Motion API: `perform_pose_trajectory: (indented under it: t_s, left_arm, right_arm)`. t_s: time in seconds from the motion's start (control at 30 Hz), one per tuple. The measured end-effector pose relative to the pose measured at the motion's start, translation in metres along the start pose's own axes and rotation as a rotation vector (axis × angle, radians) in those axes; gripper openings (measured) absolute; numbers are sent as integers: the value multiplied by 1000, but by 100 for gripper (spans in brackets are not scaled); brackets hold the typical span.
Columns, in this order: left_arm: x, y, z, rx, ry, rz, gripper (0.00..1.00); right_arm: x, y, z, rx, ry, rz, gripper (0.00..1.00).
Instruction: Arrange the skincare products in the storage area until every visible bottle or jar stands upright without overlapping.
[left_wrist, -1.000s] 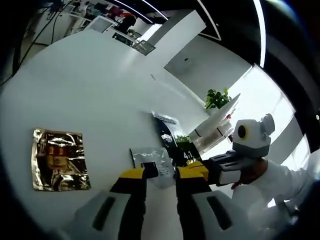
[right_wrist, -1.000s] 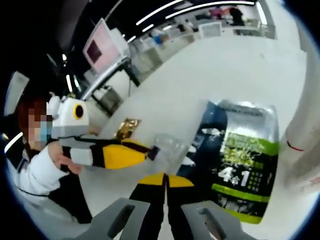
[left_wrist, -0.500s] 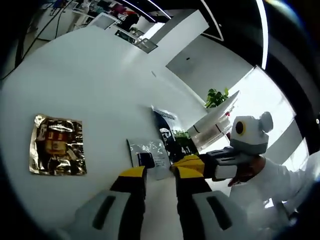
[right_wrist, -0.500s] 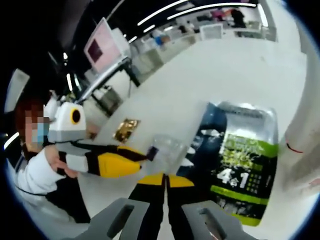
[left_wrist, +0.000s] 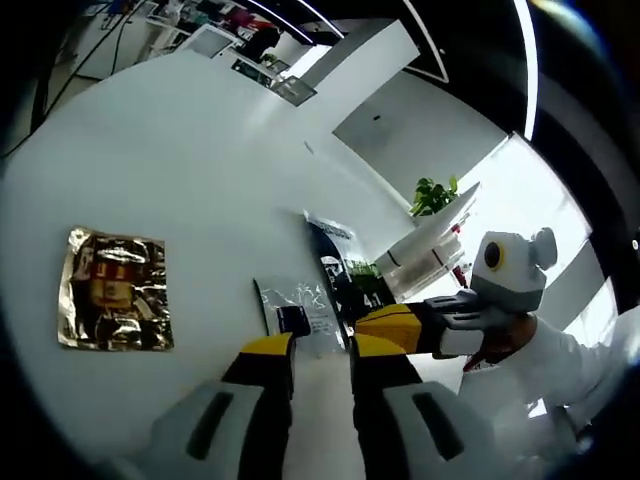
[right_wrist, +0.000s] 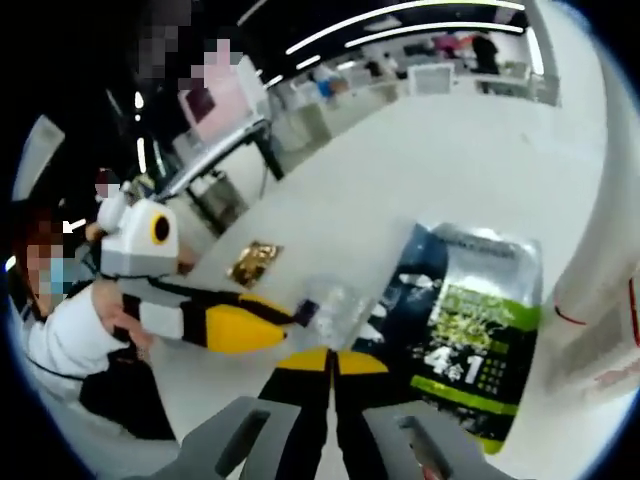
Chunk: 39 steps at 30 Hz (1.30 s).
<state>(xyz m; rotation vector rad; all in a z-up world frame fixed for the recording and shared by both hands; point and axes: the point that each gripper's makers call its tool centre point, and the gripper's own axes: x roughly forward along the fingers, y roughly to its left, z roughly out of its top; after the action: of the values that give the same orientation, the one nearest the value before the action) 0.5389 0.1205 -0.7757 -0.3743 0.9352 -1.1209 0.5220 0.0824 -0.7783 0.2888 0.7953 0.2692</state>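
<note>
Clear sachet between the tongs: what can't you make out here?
- Clear sachet: left gripper view, print too small to read; right gripper view, its near edge is hidden behind the right tongs.
- Dark pouch: left gripper view, partly covered by the right tongs.
- Gold packet: label blurred by glare.
- Left tongs: whether they touch the sachet is unclear.

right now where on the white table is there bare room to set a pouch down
The wide bare stretch of white table beyond the flat gold foil sachet is free, as is the strip between that sachet and the clear silver sachet. It is crowded where the clear sachet, the dark green-labelled pouch, the left gripper and the right gripper meet.
</note>
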Motion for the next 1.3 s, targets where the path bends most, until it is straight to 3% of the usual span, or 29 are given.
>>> perform_pose_trajectory:
  t_s: [0.47, 0.63, 0.97, 1.13, 1.3]
  left_arm:
    - [-3, -12, 5, 34, -1, -8, 24]
    - [-8, -17, 8, 79, 2, 5, 28]
    - [-22, -38, 24, 127, -62, 7, 38]
    - [-30, -38, 27, 171, -63, 30, 43]
    - [-37, -41, 24, 215, -47, 46, 48]
  right_arm:
    - [-12, 8, 4, 3, -33, 22, 2]
    - [-19, 10, 9, -18, -54, 23, 13]
    - [-36, 23, 17, -88, -82, 45, 38]
    - [-46, 26, 20, -138, -90, 36, 53]
    - [-51, 23, 19, -156, -88, 28, 57]
